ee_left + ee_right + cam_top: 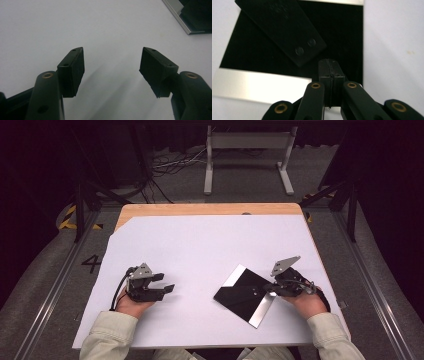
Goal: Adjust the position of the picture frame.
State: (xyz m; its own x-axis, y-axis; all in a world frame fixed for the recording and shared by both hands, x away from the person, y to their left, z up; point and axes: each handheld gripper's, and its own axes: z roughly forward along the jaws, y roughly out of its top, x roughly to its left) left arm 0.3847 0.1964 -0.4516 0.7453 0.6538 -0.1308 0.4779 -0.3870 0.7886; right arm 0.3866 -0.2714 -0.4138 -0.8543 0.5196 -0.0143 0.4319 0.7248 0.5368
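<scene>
A flat black square panel (239, 292) with silver strips on two opposite edges lies on the white sheet, right of centre. Its corner (193, 17) appears at the top right of the left gripper view. My right gripper (270, 290) is shut, its tips (329, 63) pressed together over the panel's (249, 60) right edge with nothing visible between them. A dark bar with two round studs (287, 32) shows on the panel's surface; I cannot tell whether it lies there or is a reflection. My left gripper (166, 282) (112, 60) stands open over bare sheet to the left, holding nothing.
The white sheet (200, 245) covers most of a wooden table (200, 209), whose far edge shows beyond it. Past the table stand a grey metal frame (247, 150) and loose cables on the floor. Black stand legs flank both sides.
</scene>
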